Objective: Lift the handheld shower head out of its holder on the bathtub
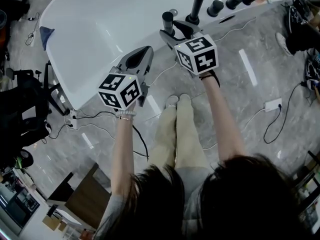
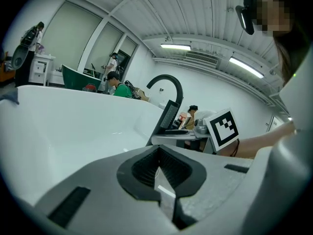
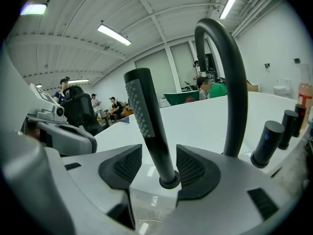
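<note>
Shower head seated in its holder, right tool around it, no grip.
Left tool (image 2: 157,153) is closed on nothing and sits at the bathtub (image 1: 100,29) rim, clear of the job. The shower head (image 3: 144,116) stands upright in its holder (image 3: 169,181) on the tub deck, between the right tool's (image 3: 159,153) wide-open pads, and neither pad presses on it. The curved tap (image 3: 230,82) is just to its right. This fits either a grab about to close or a head set back and let go.

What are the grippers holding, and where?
Nothing yet. The right gripper is open around the shower head, low on its handle; the left gripper is shut, empty.
</note>
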Demonstrator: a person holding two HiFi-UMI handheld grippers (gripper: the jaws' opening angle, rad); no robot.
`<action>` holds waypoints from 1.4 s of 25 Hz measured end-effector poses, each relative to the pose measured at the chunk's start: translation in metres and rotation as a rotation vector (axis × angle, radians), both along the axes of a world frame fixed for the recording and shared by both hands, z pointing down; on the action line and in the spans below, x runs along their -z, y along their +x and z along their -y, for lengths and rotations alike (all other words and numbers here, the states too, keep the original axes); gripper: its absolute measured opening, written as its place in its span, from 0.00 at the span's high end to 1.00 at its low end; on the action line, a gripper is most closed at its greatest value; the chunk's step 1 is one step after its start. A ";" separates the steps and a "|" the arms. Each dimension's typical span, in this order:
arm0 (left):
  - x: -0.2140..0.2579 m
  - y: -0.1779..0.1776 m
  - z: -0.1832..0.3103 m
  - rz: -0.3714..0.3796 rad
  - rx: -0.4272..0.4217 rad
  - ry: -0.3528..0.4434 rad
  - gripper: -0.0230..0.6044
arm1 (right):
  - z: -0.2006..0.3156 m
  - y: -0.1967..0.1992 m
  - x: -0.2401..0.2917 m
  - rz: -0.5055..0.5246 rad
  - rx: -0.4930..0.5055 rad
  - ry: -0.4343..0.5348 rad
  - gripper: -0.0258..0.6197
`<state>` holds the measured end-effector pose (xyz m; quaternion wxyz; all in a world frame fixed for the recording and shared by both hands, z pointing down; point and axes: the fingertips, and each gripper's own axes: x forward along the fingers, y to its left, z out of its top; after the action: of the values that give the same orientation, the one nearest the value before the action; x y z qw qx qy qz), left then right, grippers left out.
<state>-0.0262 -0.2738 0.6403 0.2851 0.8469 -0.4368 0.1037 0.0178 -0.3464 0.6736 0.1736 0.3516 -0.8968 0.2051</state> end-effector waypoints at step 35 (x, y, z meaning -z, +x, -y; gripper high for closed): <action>-0.004 -0.006 -0.004 -0.020 0.032 -0.012 0.96 | 0.006 0.003 0.005 -0.089 -0.035 0.049 0.75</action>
<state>-0.0327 -0.2698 0.6440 0.2962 0.8391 -0.4466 0.0933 0.0205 -0.3522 0.6687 0.2011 0.3804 -0.8865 0.1701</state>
